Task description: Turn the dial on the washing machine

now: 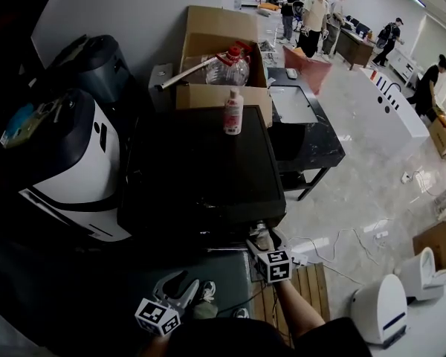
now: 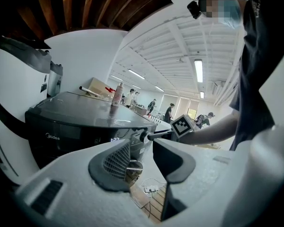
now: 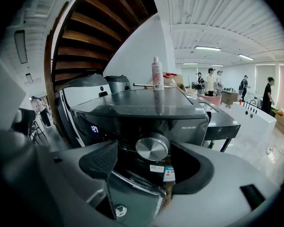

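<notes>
Right gripper view: dial sits between the wide-open jaws of the right gripper, not gripped yet; whole turn left.

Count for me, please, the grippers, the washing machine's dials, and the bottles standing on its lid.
grippers: 2 (left gripper, right gripper)
dial: 1
pink bottle: 1
Total: 4

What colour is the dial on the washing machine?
Silver, with a brushed-metal look; the dial shows best in the right gripper view.
</notes>
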### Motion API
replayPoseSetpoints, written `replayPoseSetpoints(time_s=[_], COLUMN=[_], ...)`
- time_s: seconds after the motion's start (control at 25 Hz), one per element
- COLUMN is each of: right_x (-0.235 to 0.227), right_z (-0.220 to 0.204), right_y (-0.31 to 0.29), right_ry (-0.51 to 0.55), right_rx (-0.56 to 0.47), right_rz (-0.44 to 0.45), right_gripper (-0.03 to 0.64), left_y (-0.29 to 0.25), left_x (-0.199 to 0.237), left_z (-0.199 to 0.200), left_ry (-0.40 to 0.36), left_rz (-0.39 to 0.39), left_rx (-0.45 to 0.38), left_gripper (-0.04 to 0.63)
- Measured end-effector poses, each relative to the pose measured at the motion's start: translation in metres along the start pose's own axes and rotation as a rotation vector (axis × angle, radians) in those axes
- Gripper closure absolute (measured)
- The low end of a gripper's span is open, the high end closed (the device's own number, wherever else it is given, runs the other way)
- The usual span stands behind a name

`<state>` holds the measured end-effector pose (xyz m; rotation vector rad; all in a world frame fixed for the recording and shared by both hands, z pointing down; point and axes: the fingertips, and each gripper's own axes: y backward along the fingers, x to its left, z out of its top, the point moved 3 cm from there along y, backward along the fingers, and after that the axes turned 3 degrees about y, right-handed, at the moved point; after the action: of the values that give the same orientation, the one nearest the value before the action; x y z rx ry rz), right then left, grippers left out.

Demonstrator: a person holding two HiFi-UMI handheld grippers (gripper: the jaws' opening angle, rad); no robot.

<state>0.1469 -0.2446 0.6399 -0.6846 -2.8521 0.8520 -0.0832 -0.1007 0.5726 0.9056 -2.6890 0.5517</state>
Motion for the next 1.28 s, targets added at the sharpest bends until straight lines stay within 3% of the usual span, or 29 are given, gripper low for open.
replayPoseSetpoints(time_s=[0.44,0.8,0.96,1.28], right_x=[0.013,0.03,0.034,0.034], right_z=[0.021,0.032,0.033,0.02], right_y=[0.072,0.135,0.161,0.193], right_ry=[-0.063,-0.033,-0.026,-0.01], right_rx=[-0.15,-0.237,-0.269,-0.274], right_rz=[-0.006,0.022,0.032,0.065], right_gripper=[0.409,0.527,0.615,0.617], left_y=[-0.023,-0.027,-0.024,-0.018], left_x=[-0.018,-0.048,-0.059,-0.081], left_z=[0.023,0.02,0.016,0.006], left_ry=[-0.08,-0.123,-0.127,-0.125], left_rz=[-0.026,-0.037,-0.029,-0.027], left_rx=[-0.056,-0.073,-0.072,-0.067], left_gripper=[0.479,0.549,0.581,0.584])
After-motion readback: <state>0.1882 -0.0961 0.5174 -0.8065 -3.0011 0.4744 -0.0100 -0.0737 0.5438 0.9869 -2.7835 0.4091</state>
